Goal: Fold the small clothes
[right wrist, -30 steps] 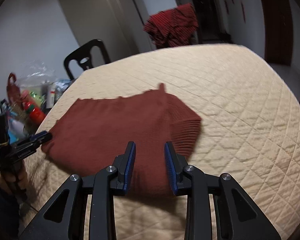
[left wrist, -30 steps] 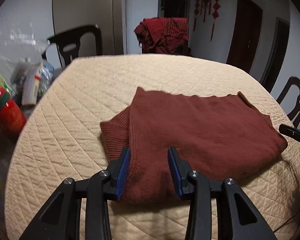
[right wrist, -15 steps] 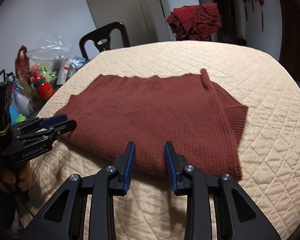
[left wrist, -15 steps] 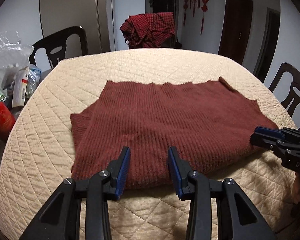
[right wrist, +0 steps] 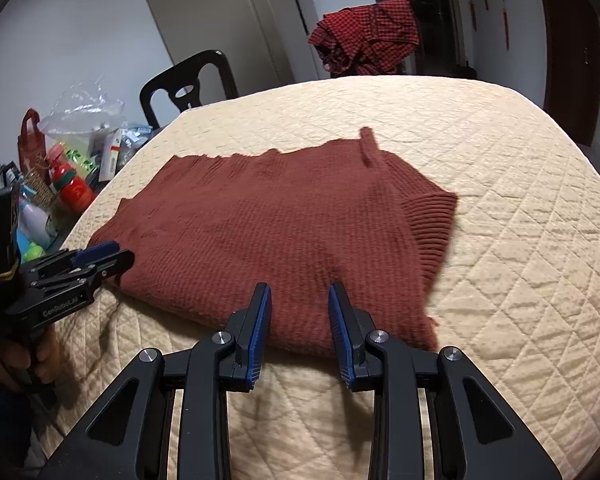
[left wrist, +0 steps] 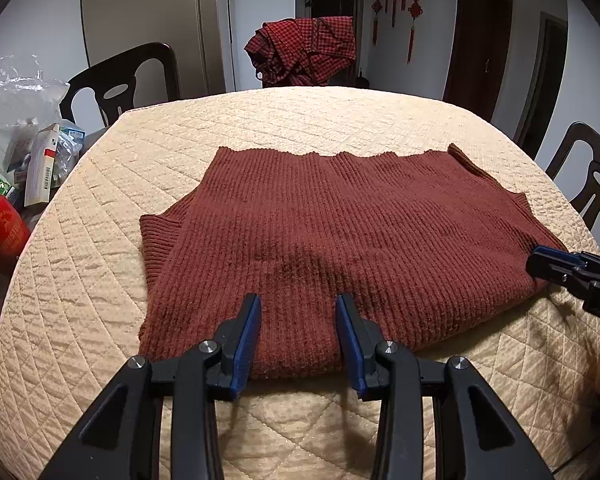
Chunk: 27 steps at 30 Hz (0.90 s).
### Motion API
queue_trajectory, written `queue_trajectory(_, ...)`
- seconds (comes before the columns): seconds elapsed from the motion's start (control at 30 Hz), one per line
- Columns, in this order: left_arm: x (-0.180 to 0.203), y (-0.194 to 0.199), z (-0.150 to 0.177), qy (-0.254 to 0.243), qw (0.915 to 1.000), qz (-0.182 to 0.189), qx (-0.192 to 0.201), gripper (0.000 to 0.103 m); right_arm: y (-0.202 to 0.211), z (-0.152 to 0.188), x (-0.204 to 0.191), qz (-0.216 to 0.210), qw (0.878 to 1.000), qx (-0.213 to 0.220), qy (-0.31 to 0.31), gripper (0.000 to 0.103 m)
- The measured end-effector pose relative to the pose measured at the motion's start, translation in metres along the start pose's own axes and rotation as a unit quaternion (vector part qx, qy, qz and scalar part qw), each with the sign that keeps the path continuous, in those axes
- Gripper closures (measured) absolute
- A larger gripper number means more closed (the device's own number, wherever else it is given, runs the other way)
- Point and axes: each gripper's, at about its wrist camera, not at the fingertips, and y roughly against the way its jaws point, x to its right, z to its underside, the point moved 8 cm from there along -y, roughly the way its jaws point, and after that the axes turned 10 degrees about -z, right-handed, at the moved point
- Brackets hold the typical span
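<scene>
A rust-red knitted sweater [left wrist: 340,240] lies folded flat on the quilted beige table [left wrist: 300,120]; it also shows in the right wrist view [right wrist: 280,232]. My left gripper [left wrist: 298,320] is open and empty, its tips over the sweater's near edge. My right gripper [right wrist: 299,308] is open and empty, also at the near edge. The right gripper shows in the left wrist view [left wrist: 540,260] at the sweater's right side. The left gripper shows in the right wrist view [right wrist: 108,256] at the sweater's left corner.
A red checked cloth [left wrist: 304,48] hangs on a chair beyond the table. Dark chairs [left wrist: 120,84] stand around it. Bottles, boxes and a plastic bag [left wrist: 16,160] crowd the left side. The table's quilted cover [right wrist: 520,240] stretches to the right.
Both grippers have drawn back towards the near edge and turned to face the sweater squarely. The sweater lies flat and has not visibly moved.
</scene>
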Motion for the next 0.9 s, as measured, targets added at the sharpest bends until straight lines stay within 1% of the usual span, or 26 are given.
queue_trajectory(0.13,0.004,0.007,-0.003,0.002,1.0000,-0.003,0.005,0.062,0.006,-0.002,0.004,0.005,1.000,0.005,-0.006,0.073)
queue_trajectory(0.27,0.026,0.017,-0.010,-0.011,0.9997,0.015,0.018,0.062,0.011,-0.005,-0.002,0.008,1.000,0.013,0.004,0.073)
queue_trajectory(0.4,0.049,0.015,-0.008,-0.030,0.9991,0.027,0.015,0.062,0.009,0.000,0.005,0.017,1.000,0.007,0.002,0.073)
queue_trajectory(0.5,0.057,0.005,-0.001,-0.043,0.9989,0.016,0.001,0.061,0.008,0.003,0.012,0.017,1.000,0.004,-0.004,0.073)
queue_trajectory(0.57,0.058,0.005,0.001,-0.049,0.9988,0.009,0.005,0.060,0.009,0.003,0.013,0.018,1.000,0.005,-0.002,0.073)
queue_trajectory(0.9,0.059,0.005,0.003,-0.045,0.9990,0.006,0.001,0.058,0.007,0.002,0.016,0.013,1.000,0.004,-0.006,0.073)
